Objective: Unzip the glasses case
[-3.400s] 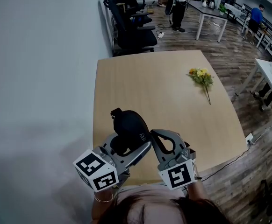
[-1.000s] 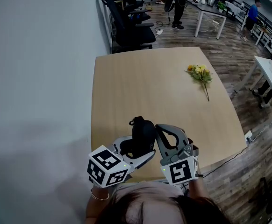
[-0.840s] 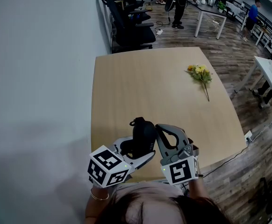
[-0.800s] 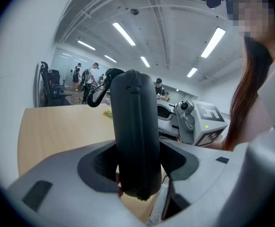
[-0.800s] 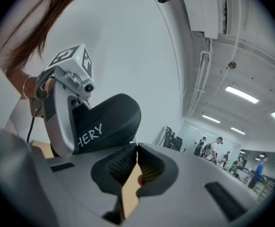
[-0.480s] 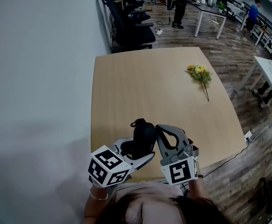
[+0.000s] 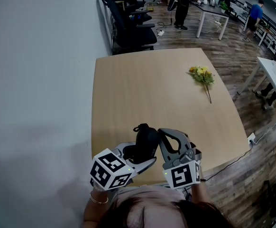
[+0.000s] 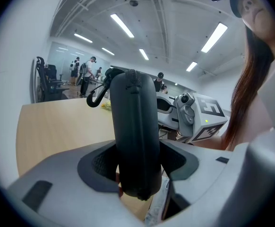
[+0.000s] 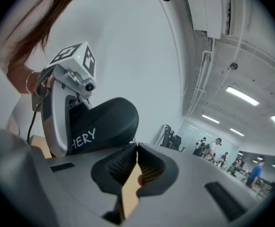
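Black glasses case (image 7: 145,139) upright in left tool (image 7: 137,152), zip (image 8: 133,108) closed, carabiner (image 8: 96,97) atop.

Against the earliest picture, the glasses case (image 7: 146,144) in the left gripper (image 7: 139,155) has rolled from lying broad, lettered face up, to standing narrow on its edge. Its clip loop (image 7: 140,127) has swung from 11 o'clock to 12 o'clock. The left gripper's marker cube (image 7: 110,169) has shifted toward 3 o'clock, narrowing the gap to the right gripper (image 7: 161,132).
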Demonstrator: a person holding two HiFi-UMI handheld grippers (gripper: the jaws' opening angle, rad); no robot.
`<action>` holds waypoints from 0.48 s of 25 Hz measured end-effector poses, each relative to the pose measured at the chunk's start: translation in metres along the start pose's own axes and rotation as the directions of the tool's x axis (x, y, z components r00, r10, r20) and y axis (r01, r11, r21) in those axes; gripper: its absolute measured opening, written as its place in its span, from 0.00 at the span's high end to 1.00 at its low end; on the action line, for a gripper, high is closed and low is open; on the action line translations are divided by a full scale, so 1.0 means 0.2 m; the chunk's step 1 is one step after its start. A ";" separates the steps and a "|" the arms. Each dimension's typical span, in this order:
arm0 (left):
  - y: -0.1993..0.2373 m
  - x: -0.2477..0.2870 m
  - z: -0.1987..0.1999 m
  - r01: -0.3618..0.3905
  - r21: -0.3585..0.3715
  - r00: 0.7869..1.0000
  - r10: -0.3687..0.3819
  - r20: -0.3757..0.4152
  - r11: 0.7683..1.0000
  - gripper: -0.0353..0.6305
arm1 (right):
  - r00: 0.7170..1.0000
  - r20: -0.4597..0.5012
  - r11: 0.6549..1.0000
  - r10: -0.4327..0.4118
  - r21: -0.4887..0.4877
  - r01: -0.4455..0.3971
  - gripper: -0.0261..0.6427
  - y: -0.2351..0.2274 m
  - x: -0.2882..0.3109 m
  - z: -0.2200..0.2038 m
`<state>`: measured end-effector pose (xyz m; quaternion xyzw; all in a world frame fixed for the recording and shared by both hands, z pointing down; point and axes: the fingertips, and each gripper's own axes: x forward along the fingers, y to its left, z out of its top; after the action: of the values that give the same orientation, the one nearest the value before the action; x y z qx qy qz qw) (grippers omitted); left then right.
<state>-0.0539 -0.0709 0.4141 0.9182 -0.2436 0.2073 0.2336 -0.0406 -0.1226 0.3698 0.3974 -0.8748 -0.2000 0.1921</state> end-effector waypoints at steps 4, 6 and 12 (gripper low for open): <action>-0.01 0.02 -0.02 0.004 0.002 1.000 -0.004 -0.022 1.000 0.56 | 1.000 -0.006 1.000 0.002 -0.011 -0.002 0.94 0.00 -0.02 -0.02; -0.01 0.02 -0.03 0.006 0.006 0.999 -0.006 -0.035 1.000 0.56 | 1.000 -0.010 1.000 0.005 -0.017 -0.005 0.94 0.00 -0.01 -0.02; 0.00 0.03 -0.06 0.015 0.009 0.997 -0.014 -0.076 1.000 0.56 | 1.000 -0.025 0.999 0.018 -0.039 -0.019 0.94 0.01 -0.01 -0.04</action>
<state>-0.0522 -0.0659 0.4259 0.9125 -0.2267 0.2416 0.2398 -0.0369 -0.1221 0.3769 0.3879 -0.8718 -0.2106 0.2125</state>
